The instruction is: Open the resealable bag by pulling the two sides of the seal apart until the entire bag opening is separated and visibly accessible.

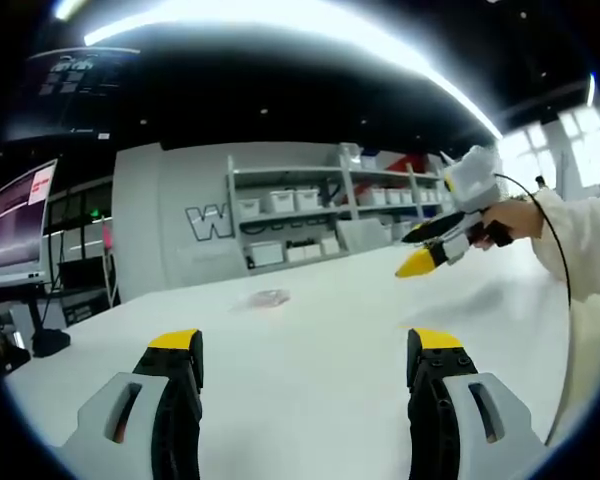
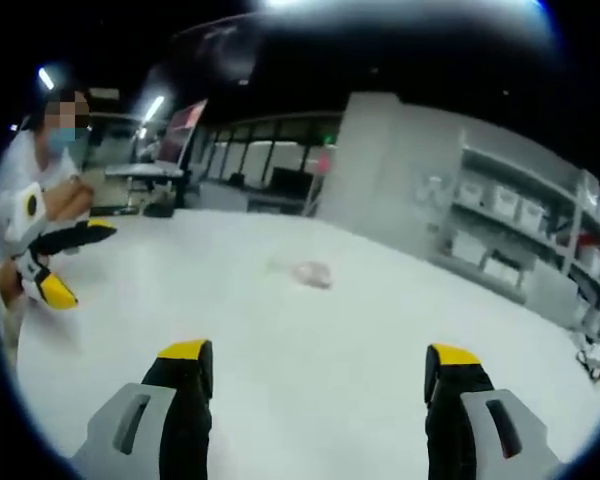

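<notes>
The resealable bag (image 1: 268, 298) is a small, clear, pinkish packet lying flat on the white table (image 1: 330, 400), well ahead of both grippers. In the left gripper view my left gripper (image 1: 305, 345) is open, its yellow-tipped jaws wide apart over bare table. My right gripper (image 1: 428, 252) enters from the right, held by a hand in a white sleeve, above the table and right of the bag. In the right gripper view the bag (image 2: 310, 272) lies ahead and my right gripper (image 2: 320, 352) is open. My left gripper (image 2: 72, 262) is at the far left.
Grey shelves with white bins (image 1: 300, 215) stand beyond the table's far edge. A monitor (image 1: 22, 218) on a stand is at the left. The person in white (image 2: 30, 200) is at the table's left side in the right gripper view.
</notes>
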A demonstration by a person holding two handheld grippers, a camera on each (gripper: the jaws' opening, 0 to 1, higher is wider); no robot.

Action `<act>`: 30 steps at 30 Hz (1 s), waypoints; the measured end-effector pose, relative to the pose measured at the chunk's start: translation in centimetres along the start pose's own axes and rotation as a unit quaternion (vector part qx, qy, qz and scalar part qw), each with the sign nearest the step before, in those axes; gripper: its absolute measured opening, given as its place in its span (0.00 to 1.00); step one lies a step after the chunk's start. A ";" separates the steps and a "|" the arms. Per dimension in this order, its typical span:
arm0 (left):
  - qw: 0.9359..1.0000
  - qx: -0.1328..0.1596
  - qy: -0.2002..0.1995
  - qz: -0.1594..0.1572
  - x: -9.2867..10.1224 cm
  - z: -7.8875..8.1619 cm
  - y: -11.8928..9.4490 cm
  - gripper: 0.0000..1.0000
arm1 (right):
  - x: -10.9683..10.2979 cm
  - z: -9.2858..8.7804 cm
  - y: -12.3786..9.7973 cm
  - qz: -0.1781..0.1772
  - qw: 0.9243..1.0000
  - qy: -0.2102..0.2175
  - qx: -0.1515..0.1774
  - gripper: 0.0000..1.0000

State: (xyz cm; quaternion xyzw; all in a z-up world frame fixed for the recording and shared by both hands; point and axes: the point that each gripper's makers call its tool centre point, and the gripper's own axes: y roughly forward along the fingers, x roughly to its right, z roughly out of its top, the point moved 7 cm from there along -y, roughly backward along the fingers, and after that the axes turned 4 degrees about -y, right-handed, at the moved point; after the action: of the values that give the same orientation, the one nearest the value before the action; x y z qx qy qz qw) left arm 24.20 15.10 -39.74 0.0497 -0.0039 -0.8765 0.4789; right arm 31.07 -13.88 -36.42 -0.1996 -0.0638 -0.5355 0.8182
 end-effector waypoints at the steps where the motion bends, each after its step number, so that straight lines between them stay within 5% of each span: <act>1: 1.000 0.000 0.000 0.000 0.0 0.0 0.0 0.83 | 0.1 0.0 0.1 0.001 1.000 0.001 -0.001 0.88; 30: 1.000 -0.004 0.001 0.000 0.1 0.0 0.1 0.83 | 0.7 1.2 1.9 0.007 0.999 0.033 0.008 0.86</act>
State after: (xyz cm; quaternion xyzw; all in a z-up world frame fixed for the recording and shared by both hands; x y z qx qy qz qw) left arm 24.19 14.96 -39.76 0.0489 0.0001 -0.8765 0.4789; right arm 33.22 -13.31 -35.56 -0.1756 -0.0397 -0.5353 0.8252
